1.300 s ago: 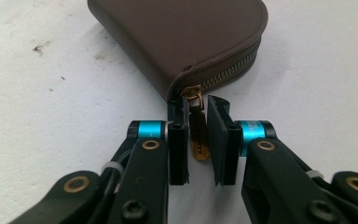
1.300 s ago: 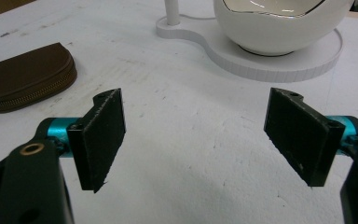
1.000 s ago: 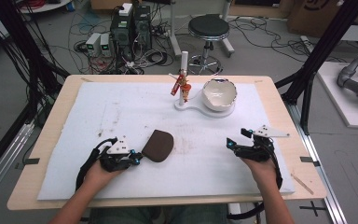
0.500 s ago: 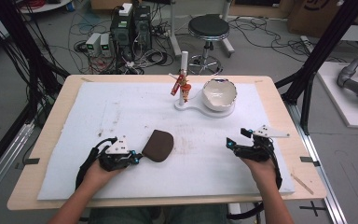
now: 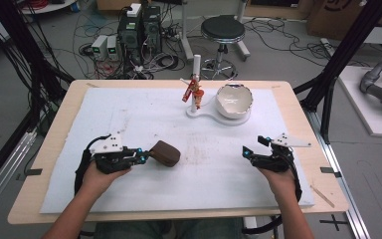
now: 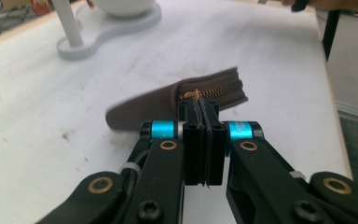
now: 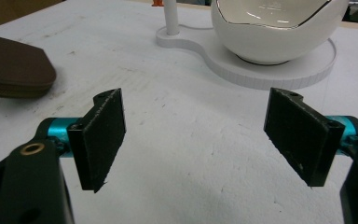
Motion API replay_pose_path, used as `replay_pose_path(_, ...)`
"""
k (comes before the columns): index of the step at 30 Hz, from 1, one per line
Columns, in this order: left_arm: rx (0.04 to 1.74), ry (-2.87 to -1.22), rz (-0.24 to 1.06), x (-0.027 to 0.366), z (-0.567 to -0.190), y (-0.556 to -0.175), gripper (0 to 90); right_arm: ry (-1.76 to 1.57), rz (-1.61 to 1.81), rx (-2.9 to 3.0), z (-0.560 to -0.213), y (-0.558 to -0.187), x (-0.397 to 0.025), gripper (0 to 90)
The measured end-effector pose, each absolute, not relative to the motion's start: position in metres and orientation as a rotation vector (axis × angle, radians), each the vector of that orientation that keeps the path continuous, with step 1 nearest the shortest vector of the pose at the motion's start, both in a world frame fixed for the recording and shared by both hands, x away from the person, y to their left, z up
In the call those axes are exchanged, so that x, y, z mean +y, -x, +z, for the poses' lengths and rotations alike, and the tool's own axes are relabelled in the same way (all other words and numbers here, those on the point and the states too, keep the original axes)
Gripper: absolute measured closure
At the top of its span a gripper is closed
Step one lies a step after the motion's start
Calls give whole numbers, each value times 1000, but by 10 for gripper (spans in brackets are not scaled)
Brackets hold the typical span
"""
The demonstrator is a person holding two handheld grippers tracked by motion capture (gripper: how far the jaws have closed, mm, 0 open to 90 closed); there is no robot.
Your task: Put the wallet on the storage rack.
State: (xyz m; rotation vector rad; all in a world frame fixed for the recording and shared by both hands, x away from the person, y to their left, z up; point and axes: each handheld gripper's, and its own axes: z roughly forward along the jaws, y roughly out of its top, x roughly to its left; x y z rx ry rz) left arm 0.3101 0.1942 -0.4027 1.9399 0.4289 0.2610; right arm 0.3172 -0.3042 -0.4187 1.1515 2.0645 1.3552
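Note:
A brown zippered pouch (image 5: 166, 153) lies on the white mat left of centre. My left gripper (image 5: 146, 156) meets its near end. In the left gripper view the jaws are pressed together on the brass zipper pull (image 6: 195, 94) at the end of the pouch (image 6: 163, 101), so my left gripper (image 6: 199, 106) is shut on it. My right gripper (image 5: 246, 152) rests on the mat at the right, apart from the pouch. In its own view my right gripper (image 7: 200, 135) is wide open with nothing between the pads, and the pouch (image 7: 11, 65) lies far to the left.
A white stand (image 5: 206, 116) at the back centre carries a white bowl (image 5: 234, 99) and an upright post (image 5: 195, 74) with a red tag (image 5: 191, 92) hanging on it. The bowl (image 7: 272, 28) sits just beyond my right gripper. The wooden table edge (image 5: 323, 164) runs close on the right.

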Motion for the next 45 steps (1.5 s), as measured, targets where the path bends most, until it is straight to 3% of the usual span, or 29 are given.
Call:
replay_pose_path(11,415,-1878,272,190,-376,-318,885,-1153,1372,2049,-417,-316,-307,208)
replay_pose_path(45,400,-1800,298,97,-306,-395,884,-1152,1400,2048,-420,-295,-320,208)
